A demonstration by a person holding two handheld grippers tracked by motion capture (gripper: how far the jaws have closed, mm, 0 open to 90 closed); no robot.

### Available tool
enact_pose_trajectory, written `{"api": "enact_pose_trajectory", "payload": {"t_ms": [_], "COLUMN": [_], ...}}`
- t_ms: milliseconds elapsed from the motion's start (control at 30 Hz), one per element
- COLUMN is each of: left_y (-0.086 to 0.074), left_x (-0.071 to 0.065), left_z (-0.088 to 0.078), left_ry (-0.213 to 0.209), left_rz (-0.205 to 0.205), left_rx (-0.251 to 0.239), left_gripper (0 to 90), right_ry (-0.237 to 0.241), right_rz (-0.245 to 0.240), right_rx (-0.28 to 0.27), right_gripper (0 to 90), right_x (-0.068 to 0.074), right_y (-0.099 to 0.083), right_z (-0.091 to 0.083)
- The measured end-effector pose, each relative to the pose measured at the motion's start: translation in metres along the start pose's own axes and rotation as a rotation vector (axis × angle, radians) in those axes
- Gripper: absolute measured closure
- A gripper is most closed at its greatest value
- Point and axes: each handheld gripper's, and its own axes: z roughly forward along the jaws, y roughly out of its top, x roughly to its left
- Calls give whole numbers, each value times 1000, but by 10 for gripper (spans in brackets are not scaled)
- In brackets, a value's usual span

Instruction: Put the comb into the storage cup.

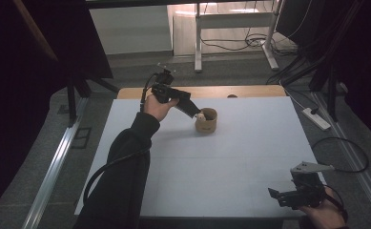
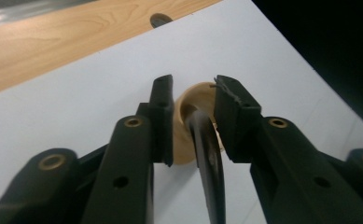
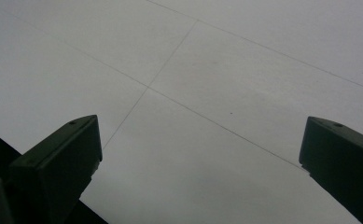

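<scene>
At the far left-centre of the white table [image 1: 231,171], your left gripper [image 1: 198,114] reaches down and rightward to the small tan cup [image 1: 206,120], tips at its near rim. Its own view shows what the high view blurs: jaws partly apart, a dark curved strip [image 2: 209,158] running between them into the cup [image 2: 191,100]; whether they pinch it, you cannot tell. Near the right front corner, well apart, your right gripper [image 1: 288,194] hangs wide open, holding nothing
</scene>
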Motion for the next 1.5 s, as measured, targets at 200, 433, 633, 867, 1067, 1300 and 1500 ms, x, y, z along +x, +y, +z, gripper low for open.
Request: {"api": "enact_pose_trajectory", "payload": {"t_ms": [200, 433, 633, 867, 1067, 1300, 1500], "left_y": [-1, -6, -10, -14, -19, -27, -31], "left_x": [-2, -5, -4, -5, -6, -8, -12], "left_z": [-2, -3, -4, -6, -10, -12, -11], "left_ry": [47, 98, 109, 109, 93, 87, 102], "left_rz": [41, 99, 123, 136, 129, 151, 181], "left_rx": [-28, -82, -110, -137, -158, -158, -161], "left_gripper": [549, 375, 248, 117, 63, 35, 12], "right_ry": [1, 1, 3, 0, -3, -1, 1], "right_rz": [-1, -1, -1, 0, 0, 2, -8], "right_rx": [1, 1, 4, -3, -7, -12, -24], "right_gripper": [0, 0, 0, 0, 0, 0, 0], "right_x": [0, 0, 0, 0, 0, 0, 1], "right_y": [0, 0, 0, 0, 0, 0, 0], "right_z": [0, 0, 0, 0, -1, -1, -2]}}
